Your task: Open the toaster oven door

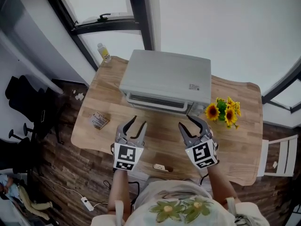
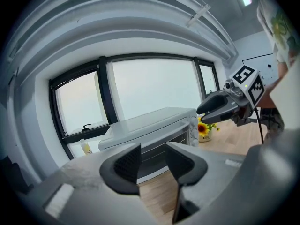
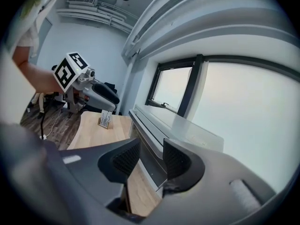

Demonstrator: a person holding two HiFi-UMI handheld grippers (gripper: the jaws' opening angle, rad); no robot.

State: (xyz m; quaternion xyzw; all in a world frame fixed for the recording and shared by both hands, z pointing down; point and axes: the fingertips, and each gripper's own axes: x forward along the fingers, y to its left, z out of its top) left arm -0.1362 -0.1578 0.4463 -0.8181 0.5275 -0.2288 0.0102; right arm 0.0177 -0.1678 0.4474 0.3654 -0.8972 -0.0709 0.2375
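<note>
The white toaster oven (image 1: 164, 79) stands at the far middle of the wooden table (image 1: 235, 140), its door (image 1: 157, 101) closed and facing me. My left gripper (image 1: 139, 122) hovers over the table in front of the door's left part, jaws open and empty. My right gripper (image 1: 187, 122) is level with it before the door's right part, also open and empty. Neither touches the oven. In the left gripper view the oven (image 2: 154, 130) lies ahead between the open fingers (image 2: 127, 162). The right gripper view has the oven's front (image 3: 154, 149) close behind its fingers (image 3: 180, 162).
A pot of sunflowers (image 1: 225, 111) sits right of the oven. A small bottle (image 1: 104, 52) stands at the table's far left corner, a small card box (image 1: 99, 120) near the left edge, and a small object (image 1: 160, 166) at the near edge. Windows rise behind the table.
</note>
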